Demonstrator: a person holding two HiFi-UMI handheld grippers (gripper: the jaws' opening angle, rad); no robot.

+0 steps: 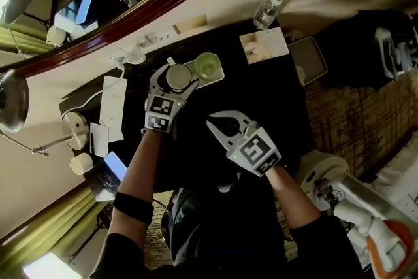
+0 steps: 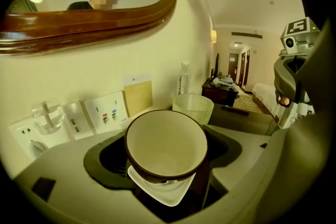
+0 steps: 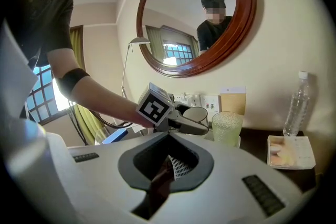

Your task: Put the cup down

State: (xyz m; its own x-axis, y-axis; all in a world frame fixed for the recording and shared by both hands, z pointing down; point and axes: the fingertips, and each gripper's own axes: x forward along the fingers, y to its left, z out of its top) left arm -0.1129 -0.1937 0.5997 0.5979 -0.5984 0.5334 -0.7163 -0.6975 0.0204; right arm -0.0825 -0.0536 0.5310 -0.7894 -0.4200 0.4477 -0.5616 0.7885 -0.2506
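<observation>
Right claw (image 1: 210, 122) sits closest, over the near part of the dark worktop (image 1: 261, 101), its jaws pressed together with nothing between them. Further in, the left claw (image 1: 177, 72) has its jaws spread wide around a white cup (image 2: 167, 141) with a dark rim, gripping it upright just beside the green glass (image 1: 208, 65) on a pale tray (image 1: 221, 77).

Cream-white cup (image 2: 165, 147) with dark brown rim; pale green dimpled glass (image 2: 192, 108); red-brown mirror frame (image 2: 105, 29); black table (image 1: 261, 95); black-and-white squares on marker cube (image 1: 162, 111).
</observation>
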